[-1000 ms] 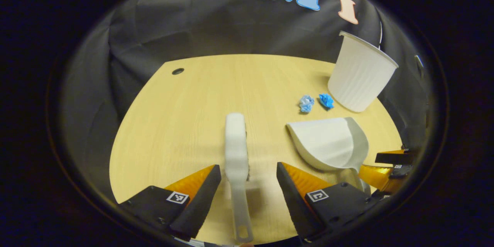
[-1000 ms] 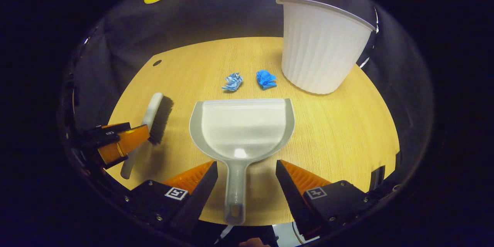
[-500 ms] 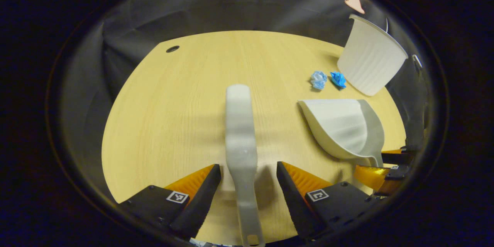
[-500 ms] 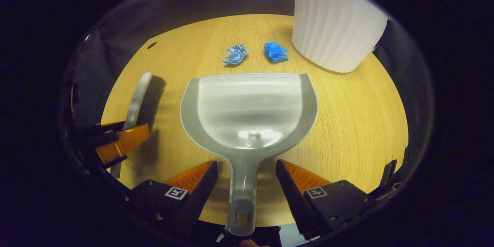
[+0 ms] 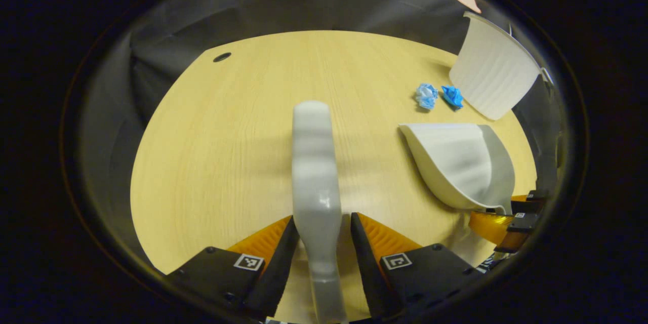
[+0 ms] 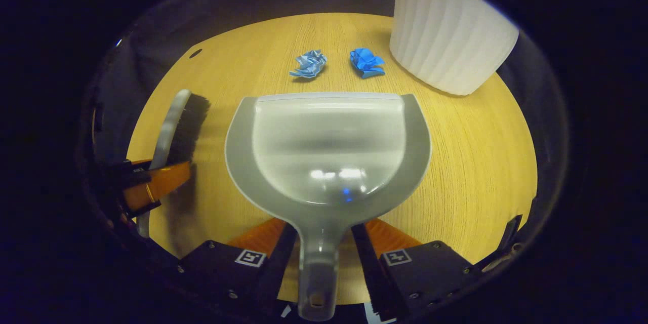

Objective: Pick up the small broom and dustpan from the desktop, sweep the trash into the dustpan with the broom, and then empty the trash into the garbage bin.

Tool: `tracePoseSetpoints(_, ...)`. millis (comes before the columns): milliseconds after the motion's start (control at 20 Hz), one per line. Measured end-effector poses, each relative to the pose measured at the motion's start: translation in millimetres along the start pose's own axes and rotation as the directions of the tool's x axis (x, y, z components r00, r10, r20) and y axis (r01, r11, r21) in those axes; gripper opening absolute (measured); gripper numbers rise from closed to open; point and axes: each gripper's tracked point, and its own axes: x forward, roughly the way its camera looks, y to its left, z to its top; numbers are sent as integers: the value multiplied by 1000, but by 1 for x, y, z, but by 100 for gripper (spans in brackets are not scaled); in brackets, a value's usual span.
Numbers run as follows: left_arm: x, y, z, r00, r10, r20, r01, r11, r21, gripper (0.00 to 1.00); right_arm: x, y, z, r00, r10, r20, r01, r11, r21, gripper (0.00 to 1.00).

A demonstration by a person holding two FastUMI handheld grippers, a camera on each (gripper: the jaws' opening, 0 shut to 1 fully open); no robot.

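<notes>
Left hand-held gripper [image 5: 320, 230]: its two fingers are closed on the handle of the small broom [image 5: 314, 162], one on each side, both pressing it. In the right gripper view it stands at the left edge [image 6: 152, 187], gripping the same handle.

Small broom: pale handle and back, with dark bristles [image 6: 188, 124] facing the dustpan side. It points away from the left hand-held gripper over the counter [image 5: 228, 126]. I cannot tell if the bristles touch the wood.

Right hand-held gripper [image 6: 318, 243]: its fingers are clamped on the neck of the dustpan [image 6: 329, 147], touching both sides of the handle. In the left gripper view it is at the right edge [image 5: 498, 223], under the dustpan [image 5: 455, 162].

Dustpan: pale grey, open mouth directed to the trash, with its front lip near the trash but apart from it. I cannot tell if it rests on the counter or is lifted.

Trash: two crumpled paper balls, a pale blue one [image 6: 309, 64] and a stronger blue one [image 6: 367, 62], lying side by side on the counter, apart from each other.

Garbage bin [image 6: 448, 40]: white, ribbed, standing on the counter just beside the stronger blue ball, at the far right.

Counter: light wood, with a small dark hole [image 5: 221, 56] near the far left edge.
</notes>
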Motion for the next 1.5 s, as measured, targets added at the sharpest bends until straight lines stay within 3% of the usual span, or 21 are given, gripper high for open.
tracePoseSetpoints(50, 1, 1, 1, 1000, 2, 0, -2, 1000, 2, 67, 0, 1, 0, 1000, 4, 4, -4, 1000, -7, 53)
tracePoseSetpoints(100, 2, 2, 1, 1000, 7, -2, -7, 1000, 7, 66, -2, 1, 0, 1000, 3, 5, -3, 1000, -6, 52)
tracePoseSetpoints(250, 1, 7, 3, 1000, 20, 2, -20, 1000, 18, 51, -2, 0, 0, 1000, 2, 4, -2, 1000, -21, 37)
tracePoseSetpoints(350, 2, 6, 7, 1000, 17, 11, -17, 999, 27, 43, -2, -1, 0, 1000, 4, 12, -4, 1000, -21, 36)
tracePoseSetpoints(600, 7, -5, 26, 999, -20, 38, 17, 996, 89, 37, -3, -13, 0, 1000, 5, 25, -4, 998, -60, 35)
tracePoseSetpoints(650, 8, -9, 33, 999, -29, 42, 25, 995, 95, 41, -8, -16, -3, 1000, 7, 18, -6, 997, -71, 31)
tracePoseSetpoints(750, 16, -19, 44, 998, -50, 44, 44, 992, 114, 37, -6, -26, -2, 1000, 16, 21, -14, 996, -92, 31)
tracePoseSetpoints(800, 21, -24, 50, 998, -54, 43, 48, 990, 130, 41, -6, -31, -1, 1000, 19, 22, -16, 995, -99, 31)
tracePoseSetpoints(850, 25, -28, 57, 997, -56, 45, 49, 988, 146, 37, -6, -36, -1, 1000, 21, 21, -19, 994, -106, 31)
tracePoseSetpoints(1100, 46, -49, 93, 996, -81, 36, 72, 977, 201, 39, -9, -57, 7, 998, 57, 7, -56, 992, -117, 31)
tracePoseSetpoints(1300, 67, -71, 119, 994, -104, 18, 94, 952, 290, 40, -8, -67, 16, 996, 85, 3, -84, 989, -125, 31)
tracePoseSetpoints(1500, 87, -98, 144, 988, -152, -3, 141, 908, 394, 41, -8, -76, 22, 993, 114, -11, -115, 982, -149, 31)
